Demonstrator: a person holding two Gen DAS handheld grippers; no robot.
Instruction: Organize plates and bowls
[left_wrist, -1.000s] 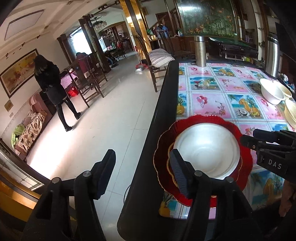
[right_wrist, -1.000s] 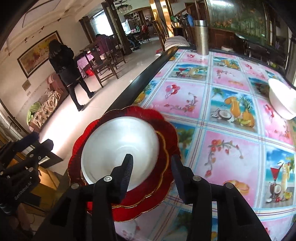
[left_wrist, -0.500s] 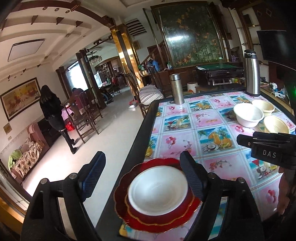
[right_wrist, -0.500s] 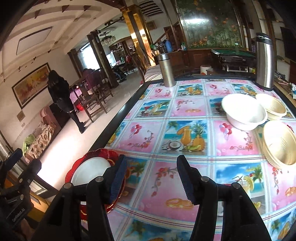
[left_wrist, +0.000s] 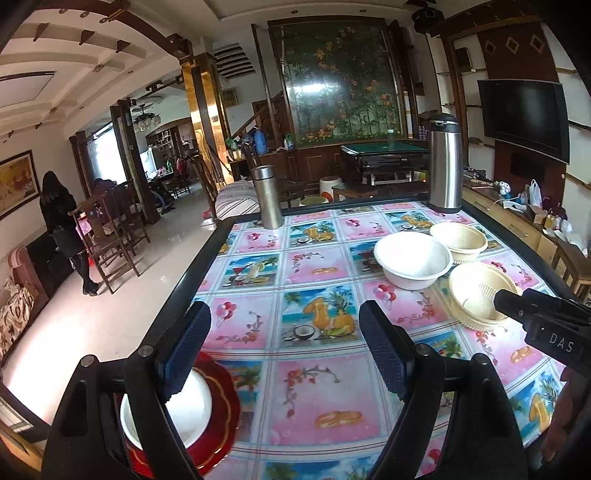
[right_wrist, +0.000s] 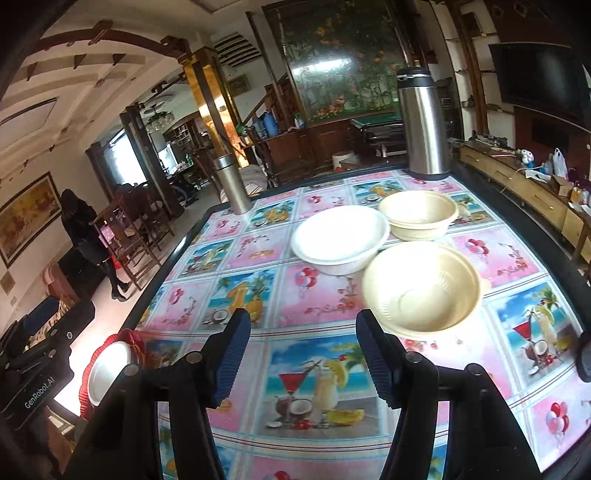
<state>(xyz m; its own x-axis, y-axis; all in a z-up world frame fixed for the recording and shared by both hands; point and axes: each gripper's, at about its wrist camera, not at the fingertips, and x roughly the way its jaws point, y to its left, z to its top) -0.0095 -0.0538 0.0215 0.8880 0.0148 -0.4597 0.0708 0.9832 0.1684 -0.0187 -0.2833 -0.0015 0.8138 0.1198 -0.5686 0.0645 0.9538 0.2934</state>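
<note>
Two grippers hover empty over a worktop with bowls ahead and a plate behind.
The left gripper (left_wrist: 284, 350) gapes wide with nothing between its jaws; the right gripper (right_wrist: 303, 354) has just been opening and holds nothing either, with bare patterned worktop (right_wrist: 258, 254) in front of both. A small white bowl (left_wrist: 184, 410) sits in a scalloped red plate (left_wrist: 221, 424) at the worktop's near left edge. Farther off, a large white bowl (right_wrist: 340, 236) stands just beside two empty cream bowls (right_wrist: 421, 288) (right_wrist: 419, 216), near the right edge.
</note>
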